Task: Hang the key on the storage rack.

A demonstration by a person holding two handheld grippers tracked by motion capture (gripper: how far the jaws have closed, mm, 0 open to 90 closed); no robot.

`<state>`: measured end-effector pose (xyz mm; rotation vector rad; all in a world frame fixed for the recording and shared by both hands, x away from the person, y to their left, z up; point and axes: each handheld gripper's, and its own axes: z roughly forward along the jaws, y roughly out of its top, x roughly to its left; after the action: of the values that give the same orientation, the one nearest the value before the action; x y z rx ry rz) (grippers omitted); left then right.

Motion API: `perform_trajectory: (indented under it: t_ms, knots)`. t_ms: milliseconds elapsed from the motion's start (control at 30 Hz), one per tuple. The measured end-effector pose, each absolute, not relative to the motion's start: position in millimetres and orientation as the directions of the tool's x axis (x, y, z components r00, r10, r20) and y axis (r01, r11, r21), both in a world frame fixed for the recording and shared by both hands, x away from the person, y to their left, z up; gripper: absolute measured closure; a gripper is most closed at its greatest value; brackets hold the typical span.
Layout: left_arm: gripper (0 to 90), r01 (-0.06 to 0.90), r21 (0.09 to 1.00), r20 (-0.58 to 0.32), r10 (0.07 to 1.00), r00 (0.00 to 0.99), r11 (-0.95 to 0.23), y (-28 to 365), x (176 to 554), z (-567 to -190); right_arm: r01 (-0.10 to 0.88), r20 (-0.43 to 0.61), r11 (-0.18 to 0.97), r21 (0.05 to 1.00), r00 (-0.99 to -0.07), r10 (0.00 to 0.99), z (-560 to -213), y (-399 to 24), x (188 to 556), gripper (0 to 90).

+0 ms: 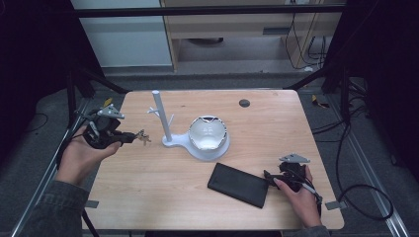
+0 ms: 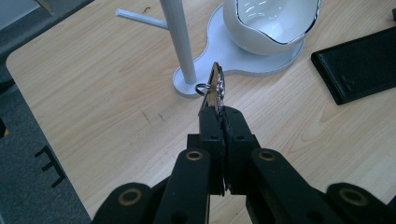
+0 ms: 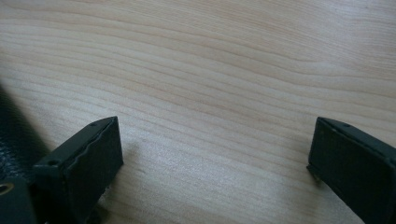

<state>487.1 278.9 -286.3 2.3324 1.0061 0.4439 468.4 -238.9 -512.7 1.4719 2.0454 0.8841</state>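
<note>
Left gripper [image 2: 217, 109] pinched tight on keys [image 2: 214, 88]. Right gripper [image 3: 215, 154] wide open, holds nothing. Keys small, light, hard, jingly; may swing. Grab flat part.

high view above the table [image 1: 148, 197], left gripper view close, sharing white stand [image 2: 261, 65], right gripper view nearest tabletop

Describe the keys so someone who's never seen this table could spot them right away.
Start at the wooden table and find the white stand with its pole. Left of it, the left gripper is shut on the keys, small metal pieces on a ring, off the tabletop.
</note>
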Motion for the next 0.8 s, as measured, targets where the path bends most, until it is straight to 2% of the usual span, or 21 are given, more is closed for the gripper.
perform_trajectory:
  t_ms: [800]
  knots:
    - [87.9,0.543,0.626,0.109,0.753,0.649,-0.559,277.9,501.6,-253.8,0.65,-0.002,0.219,0.728,-0.317,0.948,-512.7,-238.0,466.5,3.0]
